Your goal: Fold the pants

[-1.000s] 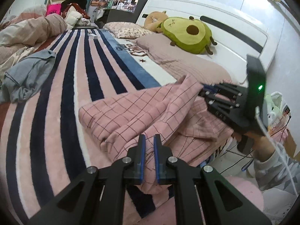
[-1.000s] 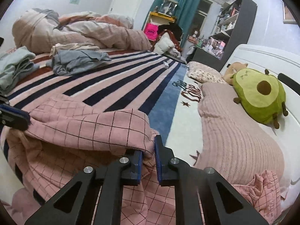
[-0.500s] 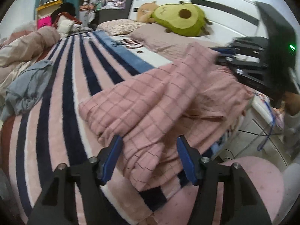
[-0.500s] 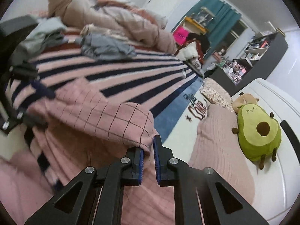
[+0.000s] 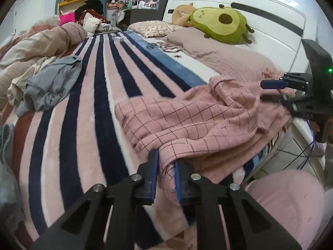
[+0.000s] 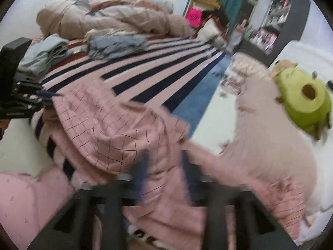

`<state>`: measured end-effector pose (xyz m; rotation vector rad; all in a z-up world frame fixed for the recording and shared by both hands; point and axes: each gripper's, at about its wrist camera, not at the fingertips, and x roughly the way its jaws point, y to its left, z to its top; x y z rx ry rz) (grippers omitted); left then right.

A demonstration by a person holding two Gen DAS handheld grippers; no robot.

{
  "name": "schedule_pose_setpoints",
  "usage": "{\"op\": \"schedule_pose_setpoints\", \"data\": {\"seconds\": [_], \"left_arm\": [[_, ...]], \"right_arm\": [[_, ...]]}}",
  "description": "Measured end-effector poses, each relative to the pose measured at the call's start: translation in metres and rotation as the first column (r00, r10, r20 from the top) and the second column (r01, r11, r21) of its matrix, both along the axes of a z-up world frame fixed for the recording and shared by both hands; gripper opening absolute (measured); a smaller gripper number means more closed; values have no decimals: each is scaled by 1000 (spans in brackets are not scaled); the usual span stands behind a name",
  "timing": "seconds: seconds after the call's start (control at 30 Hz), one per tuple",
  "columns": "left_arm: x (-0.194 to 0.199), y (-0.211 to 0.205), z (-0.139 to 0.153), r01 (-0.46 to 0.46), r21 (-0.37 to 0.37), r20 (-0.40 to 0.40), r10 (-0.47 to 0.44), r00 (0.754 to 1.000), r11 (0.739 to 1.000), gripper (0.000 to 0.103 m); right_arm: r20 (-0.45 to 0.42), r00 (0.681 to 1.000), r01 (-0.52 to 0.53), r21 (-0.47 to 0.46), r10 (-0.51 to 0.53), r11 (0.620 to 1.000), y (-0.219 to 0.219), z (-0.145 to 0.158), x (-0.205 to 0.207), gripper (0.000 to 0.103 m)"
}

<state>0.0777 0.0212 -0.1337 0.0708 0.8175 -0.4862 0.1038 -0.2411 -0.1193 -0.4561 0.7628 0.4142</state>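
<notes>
Pink grid-checked cotton pants (image 5: 187, 114) lie bunched at the near edge of the striped plush blanket (image 5: 87, 108), long axis running between both hands; left gripper (image 5: 166, 174), just closing, pinches the near hem, right gripper (image 6: 164, 166), just opening, spread over its end

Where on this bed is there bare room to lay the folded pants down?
The widest bare patch is the striped blanket, between the grey garment on one side and the pink checked pants on the other. The strip by the pillow is narrower. It is crowded at the rumpled duvet and around the avocado plush.
</notes>
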Motion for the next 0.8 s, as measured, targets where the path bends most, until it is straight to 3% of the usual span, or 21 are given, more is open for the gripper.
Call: {"op": "schedule_pose_setpoints", "data": {"seconds": [0.17,0.27,0.37,0.47,0.53,0.57,0.6,0.67,0.8], "left_arm": [[-2,7,-10,-8,4,-32,8,999,1000,13],[-4,10,-9,0,5,-40,1,999,1000,14],[-7,17,4,14,-33,-32,-15,999,999,23],[-1,25,21,12,-80,-6,-13,1000,997,37],[7,27,32,13,-101,17,-12,1000,995,37],[10,26,36,15,-106,27,-12,1000,994,38],[15,25,40,16,-111,38,-12,999,994,41],[24,20,45,17,-104,48,-12,999,994,44],[50,-9,36,79,-30,33,-78,996,996,51]], "right_arm": [[-78,996,51,128,-42,990,-8,-19,11,58],[-99,995,53,258,-28,965,-20,-13,22,58],[-128,992,34,366,15,930,-28,-3,37,60],[-159,987,70,369,-11,927,-29,-4,57,62],[-181,983,87,336,-26,938,-25,-13,69,62],[-195,980,90,330,-25,940,-23,-17,73,59],[-215,977,85,335,-12,938,-20,-23,76,34],[-240,970,62,355,27,933,-17,-29,75,7],[-207,978,92,372,-14,924,-29,-25,59,2]]}}
